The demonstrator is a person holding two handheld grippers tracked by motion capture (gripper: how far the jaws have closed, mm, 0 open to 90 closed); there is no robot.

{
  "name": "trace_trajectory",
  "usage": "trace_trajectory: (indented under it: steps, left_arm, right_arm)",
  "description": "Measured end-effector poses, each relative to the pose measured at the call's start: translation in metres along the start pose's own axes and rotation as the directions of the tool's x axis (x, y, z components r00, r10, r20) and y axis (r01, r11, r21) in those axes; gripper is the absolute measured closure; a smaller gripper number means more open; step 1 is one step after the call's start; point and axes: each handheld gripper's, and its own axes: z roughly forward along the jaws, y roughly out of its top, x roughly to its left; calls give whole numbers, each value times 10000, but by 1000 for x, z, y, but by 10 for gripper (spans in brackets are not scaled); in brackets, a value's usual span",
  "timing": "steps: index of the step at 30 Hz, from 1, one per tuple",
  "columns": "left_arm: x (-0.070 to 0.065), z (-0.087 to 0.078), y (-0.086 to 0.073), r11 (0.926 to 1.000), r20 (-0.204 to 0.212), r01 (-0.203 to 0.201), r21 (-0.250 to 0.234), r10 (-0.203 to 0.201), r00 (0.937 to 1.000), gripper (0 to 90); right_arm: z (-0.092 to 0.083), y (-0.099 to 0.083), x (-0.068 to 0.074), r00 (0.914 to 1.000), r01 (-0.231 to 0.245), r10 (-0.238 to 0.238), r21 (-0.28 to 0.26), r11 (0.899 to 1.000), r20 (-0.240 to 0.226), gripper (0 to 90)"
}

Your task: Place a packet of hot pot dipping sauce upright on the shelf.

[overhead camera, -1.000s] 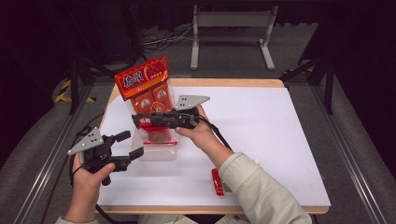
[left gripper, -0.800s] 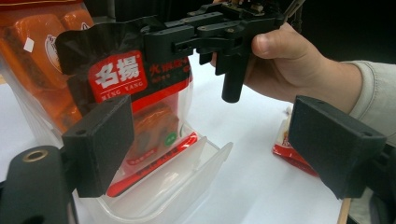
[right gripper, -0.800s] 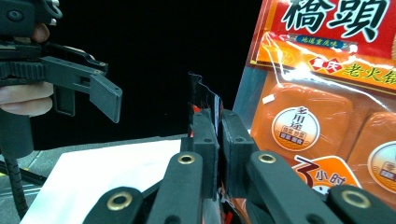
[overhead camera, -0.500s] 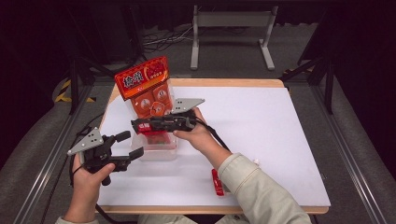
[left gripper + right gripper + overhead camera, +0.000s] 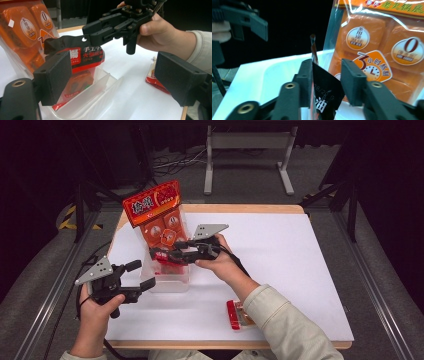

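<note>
1. Right gripper [image 5: 165, 255] jaws have just been opening; the black-and-red sachet [image 5: 324, 100] stands between them, released, over the clear box [image 5: 167, 281]
2. Left gripper [image 5: 141, 275] hovers released beside the box

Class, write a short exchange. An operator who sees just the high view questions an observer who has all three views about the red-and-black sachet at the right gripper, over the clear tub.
Operator: Do the right fingers clamp the sachet?
Observer: No. In the right gripper view the right gripper has just been opening. The sachet stands between its fingers and lies against one pad, with a gap to the other.
Operator: Is anything already inside the tub?
Observer: Yes. The left gripper view shows an orange-red packet lying in the clear tub, right below the sachet's lower end.
</note>
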Motion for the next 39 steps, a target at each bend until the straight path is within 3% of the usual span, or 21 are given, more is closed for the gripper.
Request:
trace_trajectory:
  steps: [3,11,15,25,27,29,33,39]
  left_arm:
    - [0,0,0,10000,6,4,14,-4,10000,154]
    - [1,1,0,10000,22,32,-4,-32,10000,154]
    - [1,2,0,10000,41,26,39,-26,10000,154]
    - [0,7,1,9999,145,10,127,-11,9999,154]
    - [-1,7,2,9999,195,-32,124,29,9998,154]
    - [-1,8,2,9999,191,-34,133,32,9998,154]
    - [-2,10,2,9998,243,-65,194,61,9997,153]
    - [-3,12,3,9998,280,-85,176,80,9996,151]
  right_arm:
    - [-4,1,-1,9987,-504,504,-140,9986,-56,517]
    - [-13,3,2,9986,-530,532,-209,9984,63,453]
    - [-30,7,5,9969,-772,775,-232,9967,151,440]
    - [-68,8,12,9962,-694,712,-353,9970,511,344]
    - [-86,7,14,9957,-683,712,-512,9964,585,379]
    - [-92,6,15,9956,-720,748,-498,9962,557,389]
    - [-118,5,19,9938,-815,829,-212,9964,747,367]
    - [-158,-2,17,9813,-1045,1073,-255,9942,1601,283]
